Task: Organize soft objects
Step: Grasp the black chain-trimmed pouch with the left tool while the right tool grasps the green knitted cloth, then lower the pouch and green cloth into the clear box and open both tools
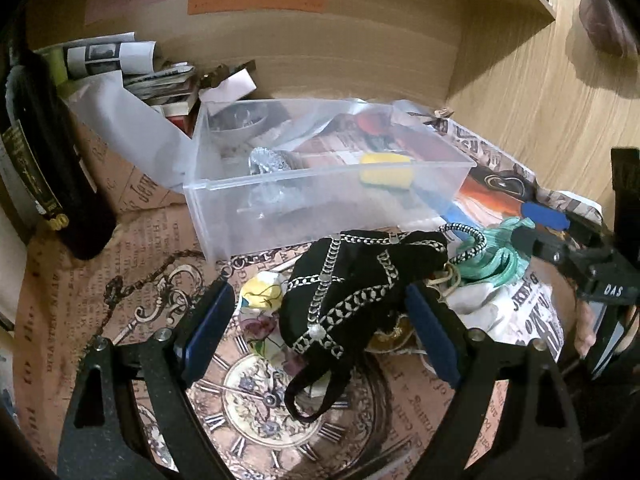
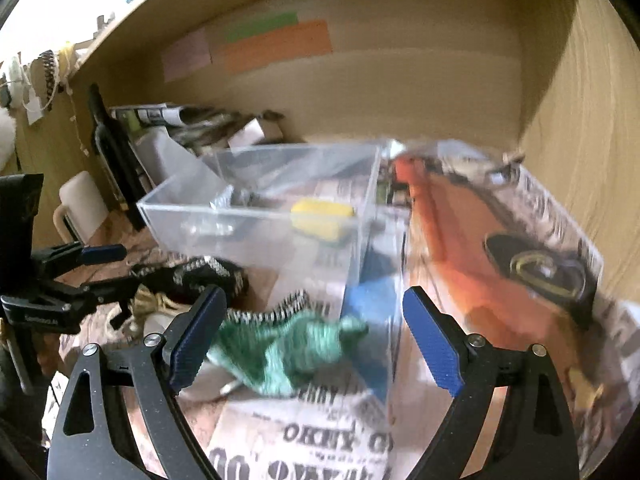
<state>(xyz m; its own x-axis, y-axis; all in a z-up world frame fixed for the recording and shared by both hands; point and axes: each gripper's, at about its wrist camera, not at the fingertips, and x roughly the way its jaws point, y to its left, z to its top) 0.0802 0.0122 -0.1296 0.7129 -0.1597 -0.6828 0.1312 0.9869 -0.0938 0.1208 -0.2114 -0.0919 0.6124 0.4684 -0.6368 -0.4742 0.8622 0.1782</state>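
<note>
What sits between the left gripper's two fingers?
In the left wrist view, the black pouch with silver trim lies between the open left gripper's fingers, beside a crumpled floral cloth.

Home: cluttered wooden shelf [image 1: 500, 92] nook

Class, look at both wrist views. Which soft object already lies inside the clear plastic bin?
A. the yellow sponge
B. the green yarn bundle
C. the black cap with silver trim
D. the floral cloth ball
A: the yellow sponge sits inside the clear plastic bin, while the black cap and green yarn bundle lie outside, in front of it.
</note>
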